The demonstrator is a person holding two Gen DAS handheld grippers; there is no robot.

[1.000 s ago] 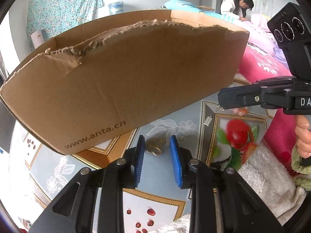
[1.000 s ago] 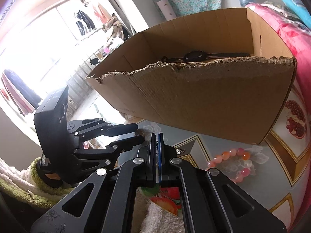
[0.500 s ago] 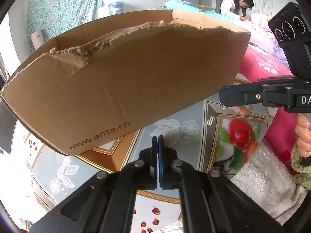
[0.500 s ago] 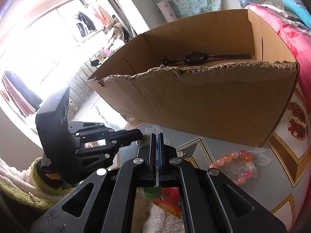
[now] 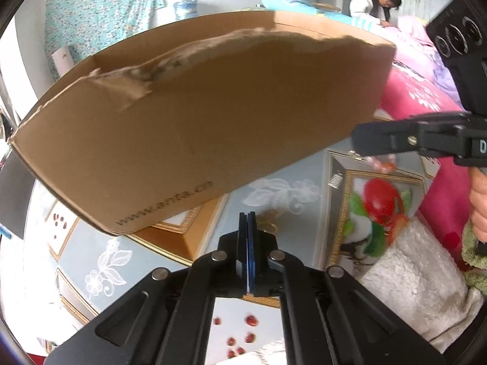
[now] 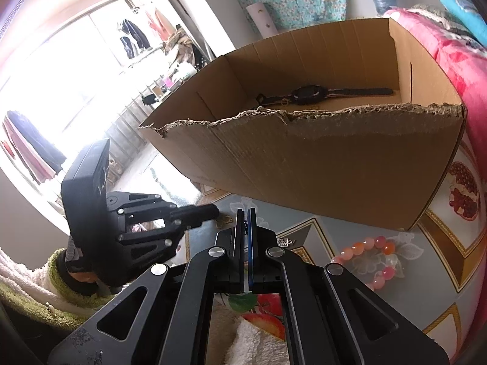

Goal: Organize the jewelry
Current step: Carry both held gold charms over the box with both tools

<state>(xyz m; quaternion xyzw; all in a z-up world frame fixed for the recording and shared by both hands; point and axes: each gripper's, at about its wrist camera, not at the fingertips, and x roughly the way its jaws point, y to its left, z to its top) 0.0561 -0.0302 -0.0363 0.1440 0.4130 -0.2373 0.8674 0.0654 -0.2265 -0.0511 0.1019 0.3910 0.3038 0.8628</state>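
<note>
Cardboard box (image 6: 319, 164) with a torn front rim filled most of both my views, standing on the patterned bench (image 5: 292, 200). Inside it, on the floor against the far wall, I saw a black wristwatch (image 6: 307, 95) lying flat with its strap stretched out. My left gripper (image 5: 247, 222) had its fingers clenched pad to pad; a small gold piece of jewelry (image 5: 268, 226) lay on the bench just past the tips, and I could not tell whether it was pinched or merely beside them. My right gripper (image 6: 244, 222) was likewise clenched with nothing visible between its fingers. A pink and orange bead bracelet (image 6: 369, 257) lay on the bench right of those fingers, in front of the box. A small silver charm (image 6: 284, 241) lay between bracelet and fingers.
</note>
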